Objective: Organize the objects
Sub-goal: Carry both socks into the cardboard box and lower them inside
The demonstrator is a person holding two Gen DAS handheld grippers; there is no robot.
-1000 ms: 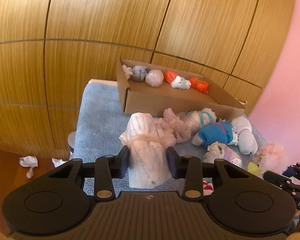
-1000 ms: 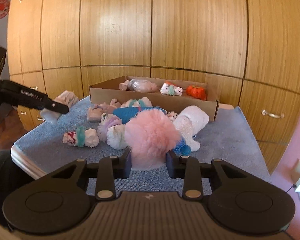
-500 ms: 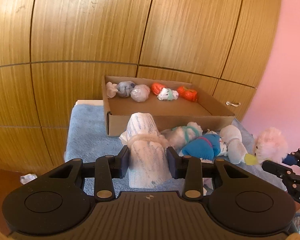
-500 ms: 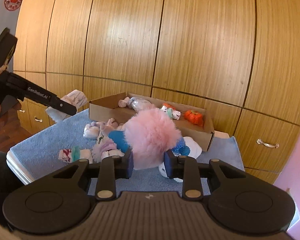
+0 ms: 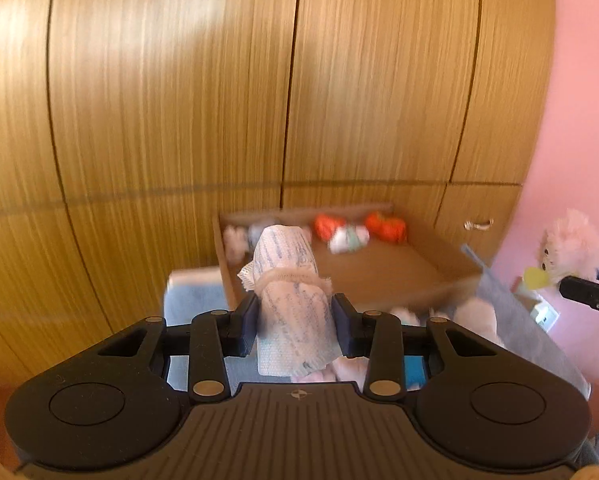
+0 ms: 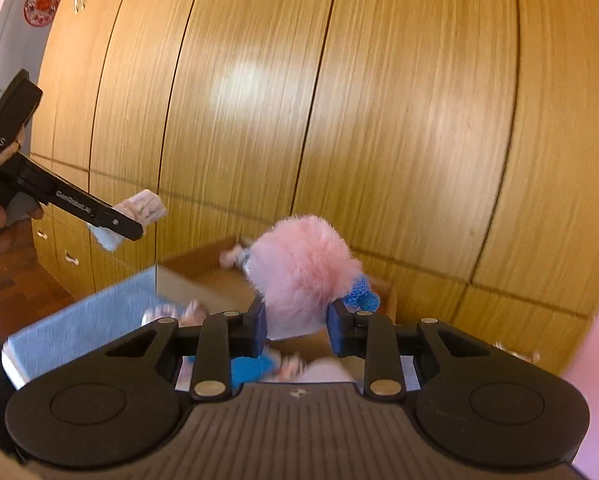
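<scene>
Left claw (image 5: 295,320) clenched on white blue-flecked sock roll (image 5: 289,280); right claw (image 6: 296,326) clenched on pink fluffy toy (image 6: 299,276). Both above cardboard box (image 5: 399,276).

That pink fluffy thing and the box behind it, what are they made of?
The pink fluffy thing, pinched in the right tongs, looks like soft faux fur or fuzzy knit: long fine hairs stick out all round its edge. It may be a rolled sock. The box looks like plain brown cardboard, matte, with thin flat walls and sharp folded corners.
</scene>
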